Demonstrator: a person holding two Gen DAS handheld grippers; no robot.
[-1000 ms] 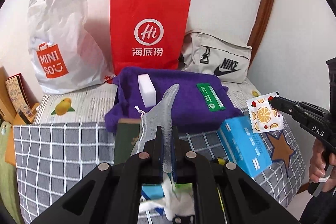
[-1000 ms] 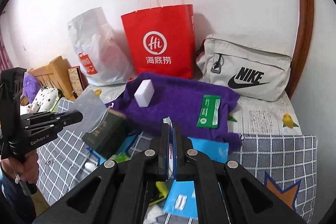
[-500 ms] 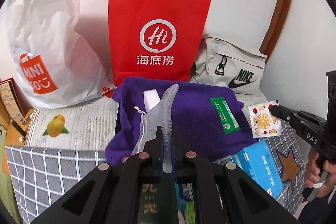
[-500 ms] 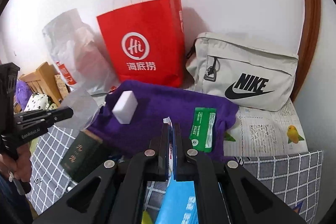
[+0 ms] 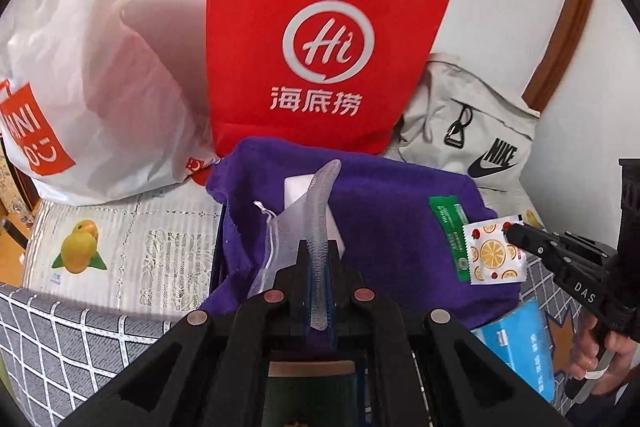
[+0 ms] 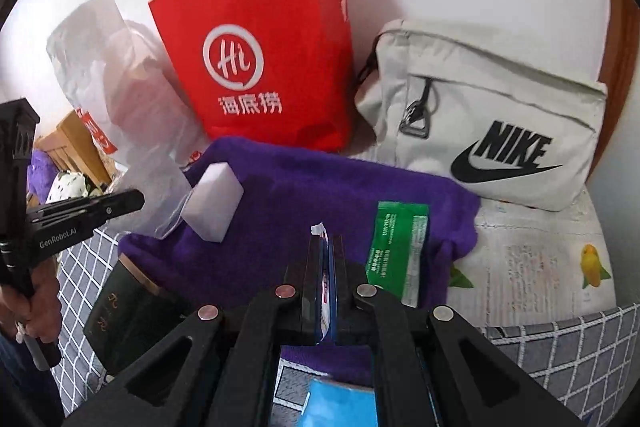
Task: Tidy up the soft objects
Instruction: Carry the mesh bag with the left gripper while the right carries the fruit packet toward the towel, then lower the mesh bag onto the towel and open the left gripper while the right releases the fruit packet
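My left gripper (image 5: 318, 259) is clamped on a mesh pouch (image 5: 288, 227), tilted down and away from me. My right gripper (image 6: 328, 267) pinches a small packet (image 5: 494, 253), angled down likewise. My right hand (image 5: 600, 359) grips its handle.

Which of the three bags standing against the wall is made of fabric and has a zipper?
The beige Nike fabric bag, rightmost. The red paper bag has string handles; the white plastic Miniso bag has neither.

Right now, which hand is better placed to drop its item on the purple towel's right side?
Right. Its fruit-print packet already hangs over the purple towel by the green sachet; the left holds the mesh pouch further left.
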